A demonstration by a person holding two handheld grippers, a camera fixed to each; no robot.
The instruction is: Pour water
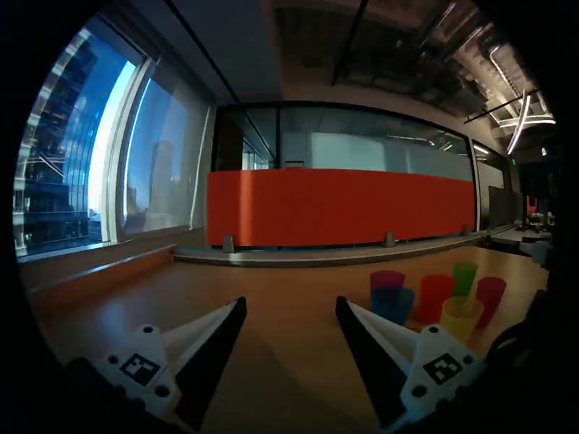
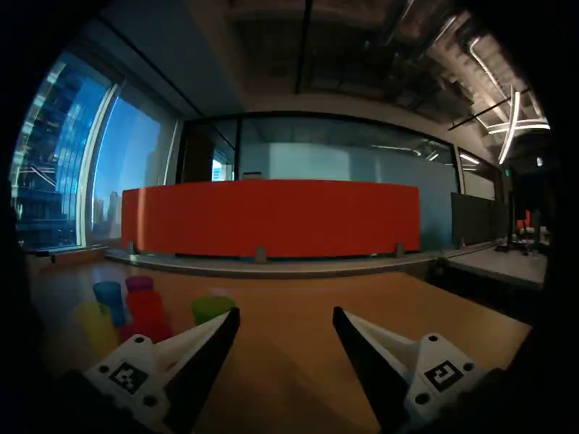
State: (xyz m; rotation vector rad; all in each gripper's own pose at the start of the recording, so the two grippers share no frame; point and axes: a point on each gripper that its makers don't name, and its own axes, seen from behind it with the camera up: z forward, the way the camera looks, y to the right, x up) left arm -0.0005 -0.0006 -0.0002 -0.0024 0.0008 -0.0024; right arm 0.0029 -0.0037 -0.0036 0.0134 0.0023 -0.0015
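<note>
Hovering over wooden table [image 1: 289,286]: left gripper [image 1: 289,318], fingers apart, nothing between them. Cups grouped on table right of it: purple cup [image 1: 387,278], blue cup [image 1: 393,304], red cup [image 1: 436,295], green cup [image 1: 464,276], yellow cup [image 1: 461,317]. Right gripper [image 2: 286,325]: fingers apart, empty; in right gripper view, cups lie to its left. Orange partition [image 1: 340,206] behind table.

Cups [image 1: 434,296] aside; open tabletop [image 1: 289,289] ahead.
</note>
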